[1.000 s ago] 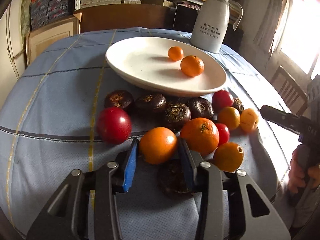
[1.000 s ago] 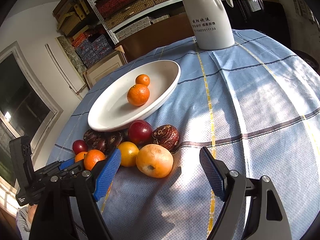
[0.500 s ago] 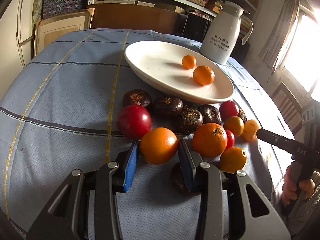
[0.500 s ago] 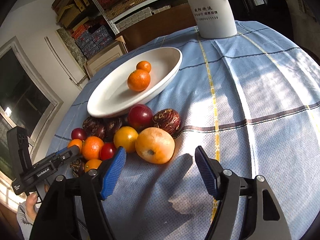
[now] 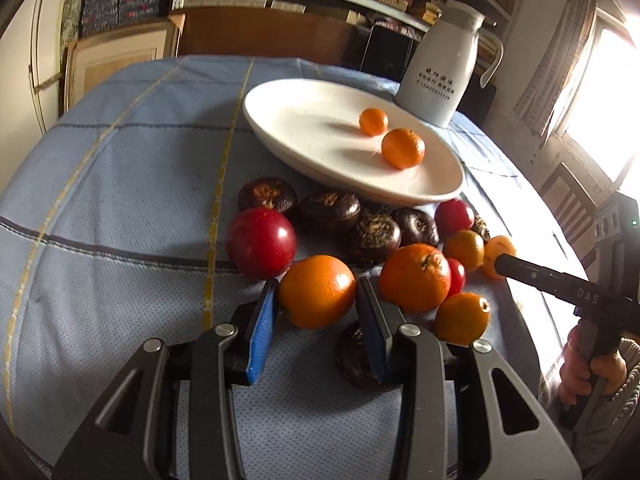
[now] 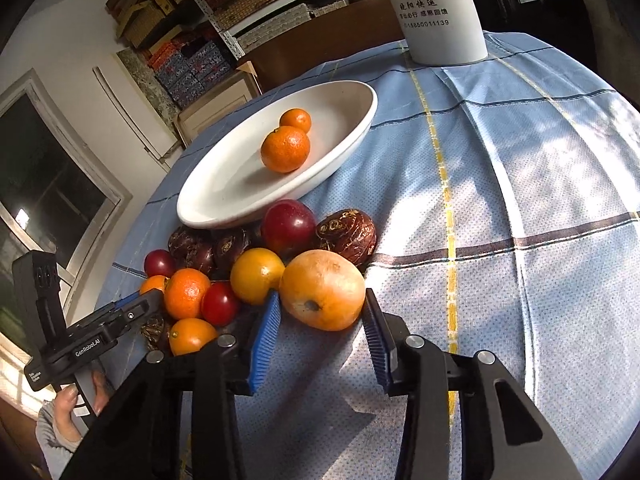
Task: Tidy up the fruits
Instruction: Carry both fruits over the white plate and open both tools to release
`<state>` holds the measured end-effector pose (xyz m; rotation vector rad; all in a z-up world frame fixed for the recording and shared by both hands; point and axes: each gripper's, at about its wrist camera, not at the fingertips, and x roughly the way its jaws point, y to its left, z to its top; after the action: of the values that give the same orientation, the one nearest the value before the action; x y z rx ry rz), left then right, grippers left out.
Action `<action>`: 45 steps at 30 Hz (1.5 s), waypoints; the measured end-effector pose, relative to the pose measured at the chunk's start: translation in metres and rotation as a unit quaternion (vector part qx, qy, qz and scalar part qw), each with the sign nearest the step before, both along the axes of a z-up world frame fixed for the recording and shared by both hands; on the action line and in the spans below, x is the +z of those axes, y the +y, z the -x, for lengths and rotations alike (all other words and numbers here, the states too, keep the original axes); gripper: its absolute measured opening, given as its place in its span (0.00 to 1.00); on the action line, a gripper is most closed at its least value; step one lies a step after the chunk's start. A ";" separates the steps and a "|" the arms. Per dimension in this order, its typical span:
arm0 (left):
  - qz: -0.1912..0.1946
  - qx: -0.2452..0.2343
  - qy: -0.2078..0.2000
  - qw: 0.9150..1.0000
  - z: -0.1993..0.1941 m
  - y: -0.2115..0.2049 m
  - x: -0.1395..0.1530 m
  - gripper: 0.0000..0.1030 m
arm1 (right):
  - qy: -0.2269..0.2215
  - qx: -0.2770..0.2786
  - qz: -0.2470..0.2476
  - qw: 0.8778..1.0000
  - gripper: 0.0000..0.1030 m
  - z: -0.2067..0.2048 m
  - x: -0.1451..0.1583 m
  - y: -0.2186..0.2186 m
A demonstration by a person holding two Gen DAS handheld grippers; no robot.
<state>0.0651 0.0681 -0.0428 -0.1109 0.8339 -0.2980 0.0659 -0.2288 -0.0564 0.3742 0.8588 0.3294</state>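
1. Left wrist view: the white plate (image 5: pixel 280 120), holding two mandarins, sits on the blue tablecloth (image 5: pixel 120 160) behind the loose fruit pile; a hurried drop there could roll them.
2. The left gripper (image 5: pixel 316 312) pinches an orange (image 5: pixel 317 291) with both pads touching; a weak hold lets it slip.
3. The right gripper (image 6: pixel 320 316) brackets a pale yellow fruit (image 6: pixel 322 289); whether it presses, I cannot tell, and it may nudge neighbours.

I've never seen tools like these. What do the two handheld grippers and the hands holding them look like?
Both the left gripper and right gripper have black angular frames with silver bolts and ribbed blue fingers. One body reads "GenRobot.AI", the other "DAS". The right hand wears a knitted beige cuff, the left hand a grey sleeve.
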 end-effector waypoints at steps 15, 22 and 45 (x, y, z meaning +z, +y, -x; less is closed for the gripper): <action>-0.014 -0.004 -0.063 0.998 -0.050 -0.030 0.065 0.37 | -0.085 -0.015 -0.025 0.996 0.40 -0.045 0.081 0.000; -0.022 -0.002 -0.035 0.999 -0.108 -0.050 0.046 0.38 | -0.050 -0.016 0.010 0.999 0.40 -0.099 0.051 0.021; -0.009 0.088 -0.067 0.994 -0.079 0.008 0.045 0.83 | -0.050 -0.067 -0.011 0.996 0.62 -0.089 0.036 -0.010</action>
<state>0.1436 0.0764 0.0017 -0.1461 0.6884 -0.1302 0.1548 -0.2391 -0.0202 0.4307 0.7285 0.2321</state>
